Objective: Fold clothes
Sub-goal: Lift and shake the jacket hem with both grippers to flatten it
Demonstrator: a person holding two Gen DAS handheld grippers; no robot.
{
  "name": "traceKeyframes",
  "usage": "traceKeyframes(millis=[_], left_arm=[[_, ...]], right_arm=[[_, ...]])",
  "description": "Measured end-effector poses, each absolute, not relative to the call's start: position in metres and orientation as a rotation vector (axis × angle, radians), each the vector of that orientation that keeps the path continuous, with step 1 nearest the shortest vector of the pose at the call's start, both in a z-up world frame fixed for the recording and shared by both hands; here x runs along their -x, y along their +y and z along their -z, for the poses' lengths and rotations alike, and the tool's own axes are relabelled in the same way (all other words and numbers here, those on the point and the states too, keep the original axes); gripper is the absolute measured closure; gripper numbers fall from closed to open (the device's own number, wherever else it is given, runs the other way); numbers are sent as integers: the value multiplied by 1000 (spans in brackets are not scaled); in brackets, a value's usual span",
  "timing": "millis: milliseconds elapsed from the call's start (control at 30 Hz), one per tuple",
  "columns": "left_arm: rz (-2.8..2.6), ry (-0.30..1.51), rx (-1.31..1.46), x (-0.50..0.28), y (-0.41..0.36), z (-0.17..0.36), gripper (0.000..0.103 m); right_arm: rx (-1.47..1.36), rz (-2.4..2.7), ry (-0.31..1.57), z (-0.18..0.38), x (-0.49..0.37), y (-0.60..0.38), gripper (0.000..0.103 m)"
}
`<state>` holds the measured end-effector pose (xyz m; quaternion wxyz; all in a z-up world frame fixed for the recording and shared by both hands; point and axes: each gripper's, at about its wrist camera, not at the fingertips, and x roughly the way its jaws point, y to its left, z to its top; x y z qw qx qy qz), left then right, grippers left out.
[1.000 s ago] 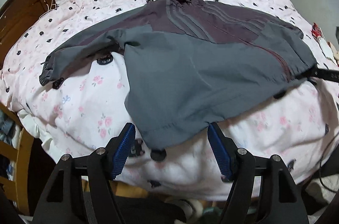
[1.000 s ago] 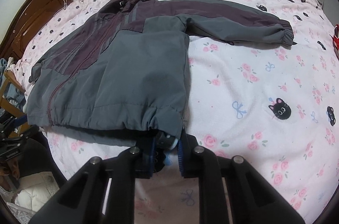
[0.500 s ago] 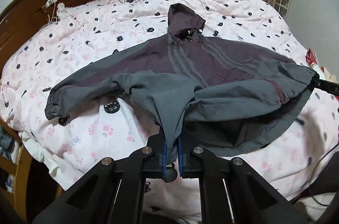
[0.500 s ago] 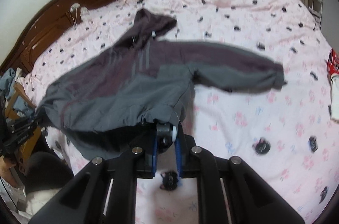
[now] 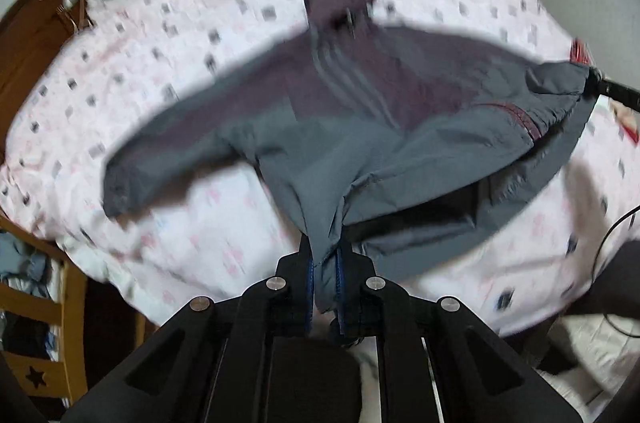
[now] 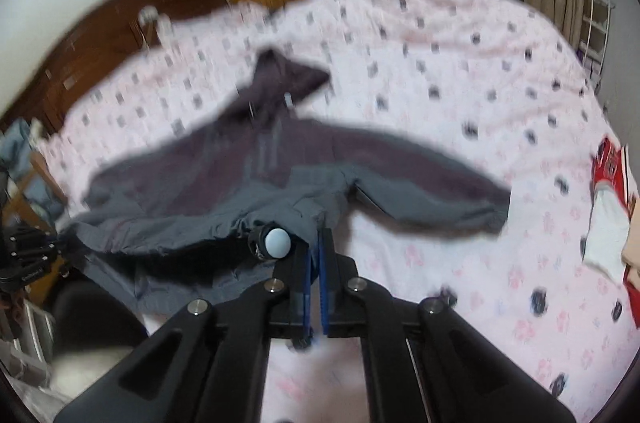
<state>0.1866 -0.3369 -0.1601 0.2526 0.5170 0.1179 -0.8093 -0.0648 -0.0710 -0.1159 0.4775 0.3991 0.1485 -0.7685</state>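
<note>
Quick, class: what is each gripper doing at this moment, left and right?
Left gripper: shut on the jacket hem corner.
Right gripper: shut on the jacket's other hem corner.

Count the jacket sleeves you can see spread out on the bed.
2. In the left wrist view one sleeve trails left of the jacket; in the right wrist view the other sleeve stretches right. Blur may hide detail.
</note>
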Motion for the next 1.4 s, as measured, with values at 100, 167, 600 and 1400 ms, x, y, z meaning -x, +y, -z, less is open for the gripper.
traceKeyframes(millis=[100,167,600,1400], left_arm=[[2149,340,-1486,-194,-331,188,94],[2115,343,-1522,-198,-331,201,94],[2044,315,-1585,-229,-332,205,79],[2151,205,-1270,-191,-347,104,67]], right_arm=[[-1060,1850,450,148,60,-70,99],[-1115,1830,505,169,57,-68,99],[-1120,1827,658,181,53,-49,70],[-1061,1680,529,177,17,-154,61]])
